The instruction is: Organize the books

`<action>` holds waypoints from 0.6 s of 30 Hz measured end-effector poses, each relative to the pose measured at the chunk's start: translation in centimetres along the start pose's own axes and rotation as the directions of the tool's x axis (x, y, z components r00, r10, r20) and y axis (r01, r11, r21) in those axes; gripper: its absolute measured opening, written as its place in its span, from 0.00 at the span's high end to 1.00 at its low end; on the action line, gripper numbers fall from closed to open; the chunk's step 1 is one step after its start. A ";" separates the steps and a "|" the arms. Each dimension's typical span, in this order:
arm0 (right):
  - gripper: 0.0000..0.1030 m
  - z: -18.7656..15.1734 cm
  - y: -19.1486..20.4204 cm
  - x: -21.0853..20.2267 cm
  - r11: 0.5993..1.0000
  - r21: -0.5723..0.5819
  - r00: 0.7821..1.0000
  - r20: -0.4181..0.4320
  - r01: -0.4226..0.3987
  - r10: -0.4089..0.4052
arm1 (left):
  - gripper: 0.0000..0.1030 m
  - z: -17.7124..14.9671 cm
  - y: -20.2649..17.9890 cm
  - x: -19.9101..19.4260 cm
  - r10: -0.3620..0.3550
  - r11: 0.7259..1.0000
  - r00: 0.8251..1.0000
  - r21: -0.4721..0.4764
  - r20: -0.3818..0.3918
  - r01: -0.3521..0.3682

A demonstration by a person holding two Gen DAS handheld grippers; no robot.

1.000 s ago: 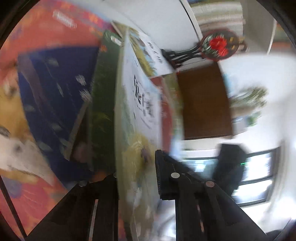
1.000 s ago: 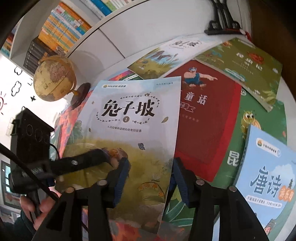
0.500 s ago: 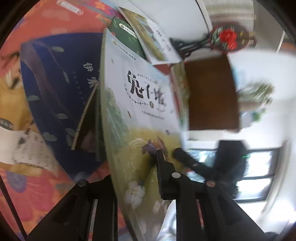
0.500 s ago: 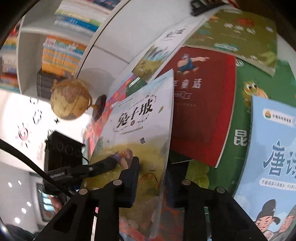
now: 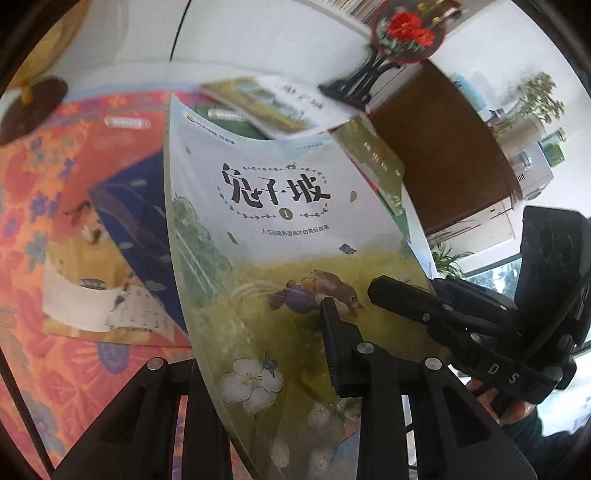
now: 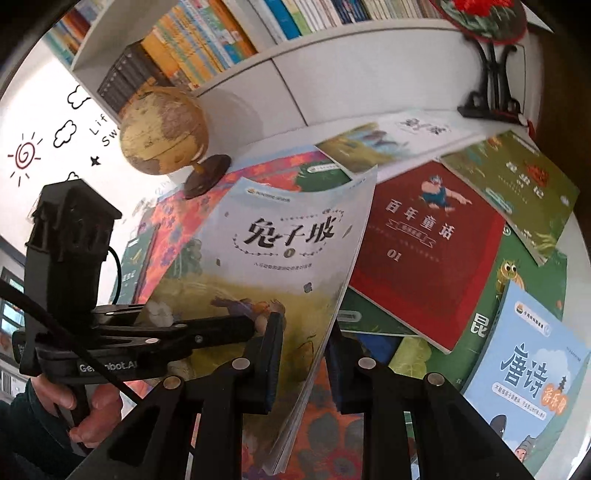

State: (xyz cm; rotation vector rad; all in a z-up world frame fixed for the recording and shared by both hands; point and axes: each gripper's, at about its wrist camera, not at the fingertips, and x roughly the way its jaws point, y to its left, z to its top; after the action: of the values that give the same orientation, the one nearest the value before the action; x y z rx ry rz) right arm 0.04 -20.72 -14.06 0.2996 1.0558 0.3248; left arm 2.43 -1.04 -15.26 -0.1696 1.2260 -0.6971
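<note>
A pale blue and green picture book (image 5: 266, 221) with black title characters is held up, tilted, above the table; it also shows in the right wrist view (image 6: 280, 258). My left gripper (image 5: 258, 354) is shut on its lower edge. My right gripper (image 6: 303, 354) straddles its lower right edge, the jaws close to the pages. The left gripper also shows in the right wrist view (image 6: 255, 325), clamped on the cover. The right gripper shows in the left wrist view (image 5: 376, 291) at the book's right edge.
Several books lie spread on the white table: a red one (image 6: 428, 251), an olive green one (image 6: 517, 188), a light blue one (image 6: 532, 373), an orange flowered one (image 5: 74, 192). A globe (image 6: 162, 133) stands at the back left, a fan stand (image 6: 491, 74) at the back right, a bookshelf (image 6: 229, 33) behind.
The book has turned from edge-on to face-on in the left wrist view and risen. The right gripper has come in to straddle its lower right edge.
</note>
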 end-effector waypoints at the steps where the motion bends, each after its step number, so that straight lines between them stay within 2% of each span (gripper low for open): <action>1: 0.78 0.0 0.4 -0.3 1.000 -0.005 1.000 0.007 -0.004 0.004 | 0.75 -0.2 0.1 -0.8 0.009 1.000 1.000 0.012 0.012 -0.009; 10: 0.78 0.6 5.1 -1.3 0.999 -0.041 0.998 0.056 -0.033 0.035 | 0.75 -0.9 0.0 -6.2 0.092 0.992 0.992 0.078 0.083 -0.098; 18: 0.78 1.0 9.4 -0.6 0.996 -0.069 0.997 0.056 -0.049 0.053 | 0.75 -1.4 1.9 -9.5 0.144 0.986 0.982 0.064 0.119 -0.153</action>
State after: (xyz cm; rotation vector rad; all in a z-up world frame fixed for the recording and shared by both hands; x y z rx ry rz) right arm -0.47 -12.44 -9.43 0.2743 0.9794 0.3945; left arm 0.36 6.24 -9.08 -0.0559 1.0899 -0.5931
